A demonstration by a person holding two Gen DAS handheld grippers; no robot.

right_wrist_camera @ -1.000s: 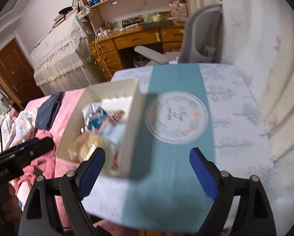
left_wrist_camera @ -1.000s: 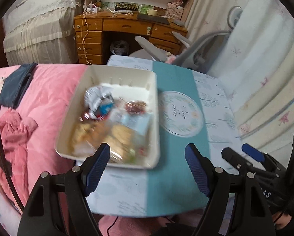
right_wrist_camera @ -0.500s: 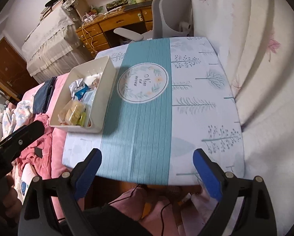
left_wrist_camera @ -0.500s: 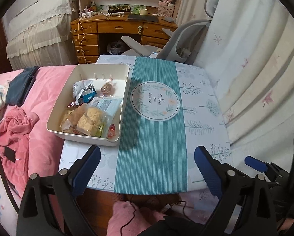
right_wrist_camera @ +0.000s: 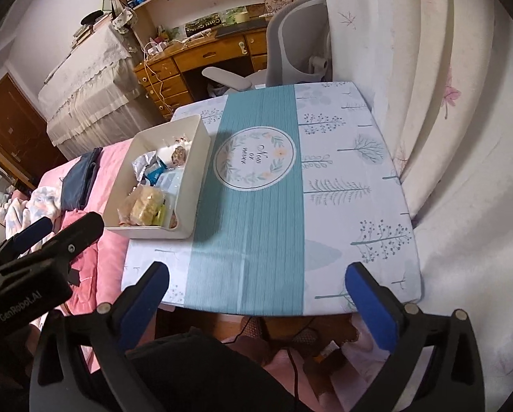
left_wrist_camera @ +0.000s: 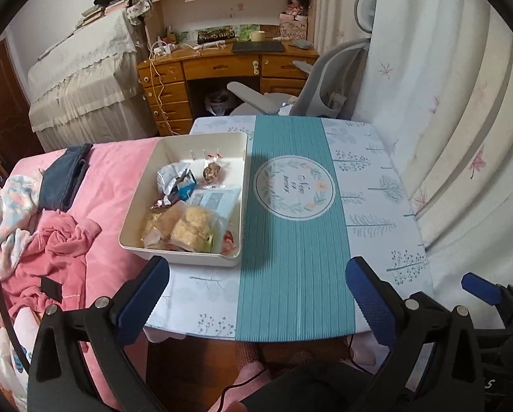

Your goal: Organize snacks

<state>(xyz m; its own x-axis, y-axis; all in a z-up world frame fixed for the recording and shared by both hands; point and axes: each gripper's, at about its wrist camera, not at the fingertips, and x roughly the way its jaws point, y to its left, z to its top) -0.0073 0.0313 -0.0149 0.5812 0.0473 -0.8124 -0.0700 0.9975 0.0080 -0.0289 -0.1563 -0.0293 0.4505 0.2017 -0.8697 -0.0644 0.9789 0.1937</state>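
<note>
Two grippers hang over the near edge of the surface (left_wrist_camera: 376,213), and both are empty. The left gripper (left_wrist_camera: 256,295) has its fingers (left_wrist_camera: 143,295) spreading apart, nothing between them; the right gripper (right_wrist_camera: 256,295) is likewise opening on bare air.

Beyond them, the cream bin (left_wrist_camera: 153,185) sits on the left side of the surface, beside the pink bed (left_wrist_camera: 112,178), its long axis running away from the person. The snacks (left_wrist_camera: 187,219) all lie inside it: pale puffed pieces in clear wrap at the near end, a light blue packet (left_wrist_camera: 218,199) in the middle, silver wrappers and a small brown sweet further back.

The bin lies ahead and to the left of both pairs of fingers. The left gripper is nearer, so any further tidying would likely fall to it. With no snack loose on the cloth, the sorting looks finished.
</note>
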